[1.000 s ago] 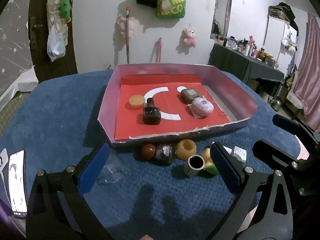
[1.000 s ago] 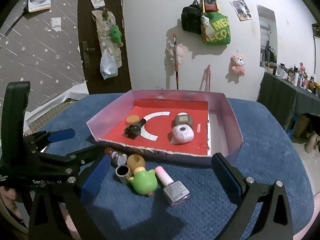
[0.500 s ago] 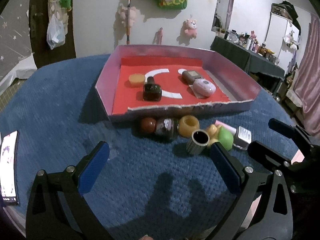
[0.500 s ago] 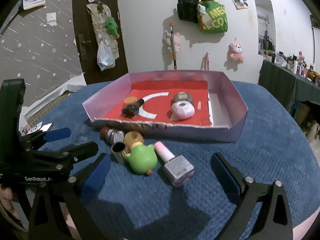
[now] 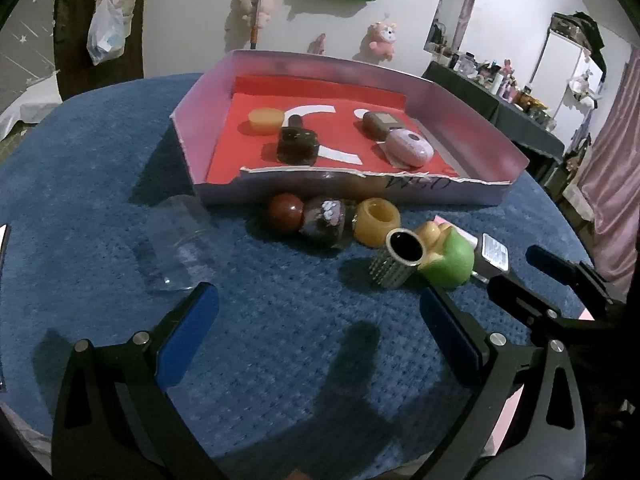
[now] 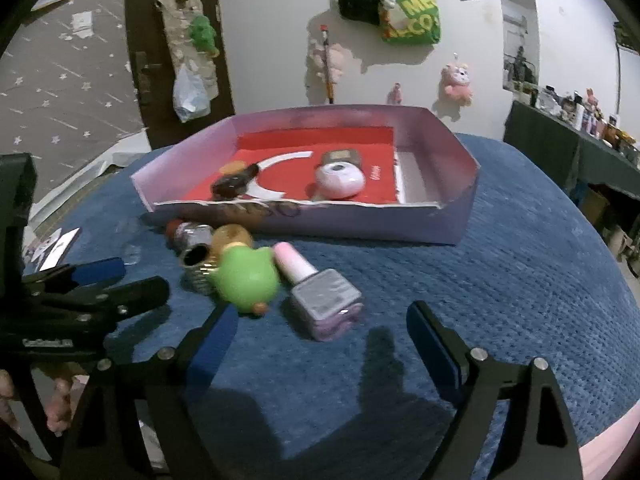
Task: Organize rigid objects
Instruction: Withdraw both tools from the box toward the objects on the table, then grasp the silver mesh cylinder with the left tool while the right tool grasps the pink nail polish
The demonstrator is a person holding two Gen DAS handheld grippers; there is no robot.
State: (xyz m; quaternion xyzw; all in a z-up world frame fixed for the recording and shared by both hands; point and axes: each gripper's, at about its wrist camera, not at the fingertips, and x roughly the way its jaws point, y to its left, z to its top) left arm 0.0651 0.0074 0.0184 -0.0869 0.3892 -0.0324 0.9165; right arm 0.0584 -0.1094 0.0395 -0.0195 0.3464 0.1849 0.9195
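Observation:
A pink cardboard tray with a red floor holds a yellow cap, a dark bottle, a brown box and a pink oval case. In front of it lie a red ball, a dark patterned piece, a yellow ring, a silver ribbed cap, a green toy and a nail polish bottle. My left gripper is open, just short of these. My right gripper is open, close to the nail polish.
A clear plastic cup lies on the blue cloth left of the loose items. A card lies at the table's left edge. The left gripper's body shows at the left of the right wrist view.
Both grippers have moved forward and lower toward the loose items, which now look larger. Both stay open. No object has moved.

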